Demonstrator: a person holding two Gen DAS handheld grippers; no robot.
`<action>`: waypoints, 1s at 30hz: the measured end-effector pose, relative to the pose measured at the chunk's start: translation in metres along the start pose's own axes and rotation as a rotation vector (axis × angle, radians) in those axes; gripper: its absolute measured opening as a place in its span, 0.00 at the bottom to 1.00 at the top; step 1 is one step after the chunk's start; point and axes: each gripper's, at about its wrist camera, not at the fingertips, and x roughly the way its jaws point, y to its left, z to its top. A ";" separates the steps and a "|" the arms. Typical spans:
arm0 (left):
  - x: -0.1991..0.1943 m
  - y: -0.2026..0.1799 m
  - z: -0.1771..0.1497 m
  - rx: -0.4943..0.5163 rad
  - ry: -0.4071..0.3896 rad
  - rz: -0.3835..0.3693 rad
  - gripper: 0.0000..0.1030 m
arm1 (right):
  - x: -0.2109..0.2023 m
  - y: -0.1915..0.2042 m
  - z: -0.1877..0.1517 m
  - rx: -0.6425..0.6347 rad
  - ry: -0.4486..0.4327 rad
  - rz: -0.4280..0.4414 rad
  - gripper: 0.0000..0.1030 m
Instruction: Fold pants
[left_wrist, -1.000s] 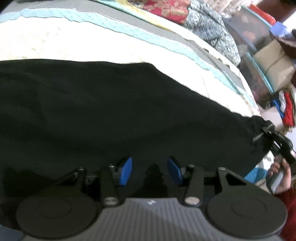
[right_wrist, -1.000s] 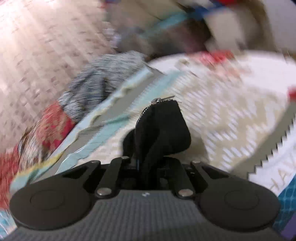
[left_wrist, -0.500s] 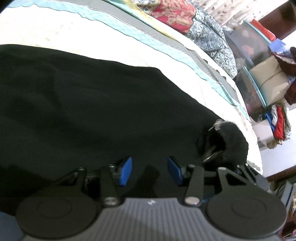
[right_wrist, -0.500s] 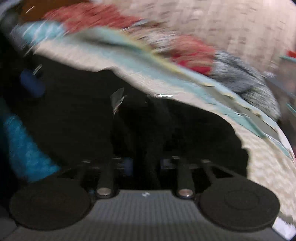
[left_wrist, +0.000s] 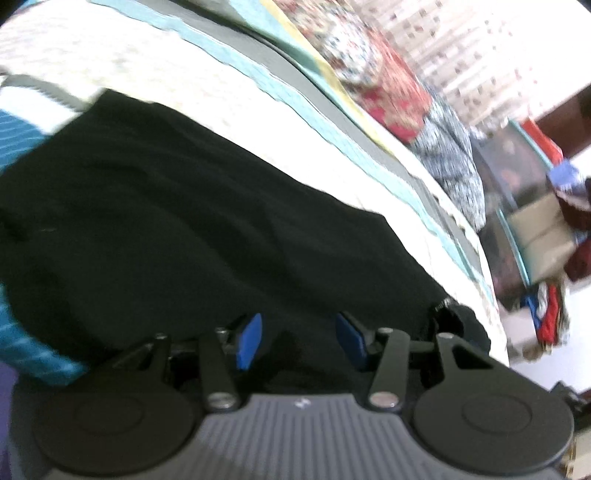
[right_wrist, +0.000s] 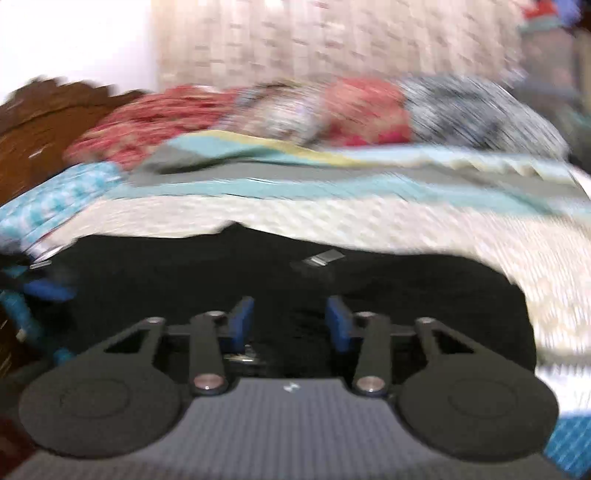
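Left wrist view, left gripper (left_wrist: 299, 341): blue pads (left_wrist: 249, 341) stand apart and are parting a little more; black cloth lies under the gap, nothing pinched.
Left wrist view, pants (left_wrist: 207, 240): black, spread flat over the cream quilt (left_wrist: 184, 74), one bunched end at the right near the bed's edge.
Right wrist view, right gripper (right_wrist: 290, 325): jaws apart and closing; black fabric lies below them, the pads not pressing it.
Right wrist view, pants (right_wrist: 406, 295): dark sheet on the quilt (right_wrist: 369, 221); picture blurred.
Right wrist view, pillows (right_wrist: 258, 110): red patterned, along the far side.
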 end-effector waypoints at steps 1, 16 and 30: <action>-0.006 0.006 -0.001 -0.014 -0.015 0.002 0.45 | 0.008 -0.002 -0.004 0.031 0.012 -0.024 0.30; 0.012 -0.024 -0.001 0.126 0.018 0.017 0.45 | -0.014 0.015 -0.018 0.168 -0.034 -0.130 0.32; 0.176 -0.235 -0.030 0.573 0.220 -0.057 0.58 | -0.070 -0.056 -0.037 0.381 -0.154 -0.266 0.37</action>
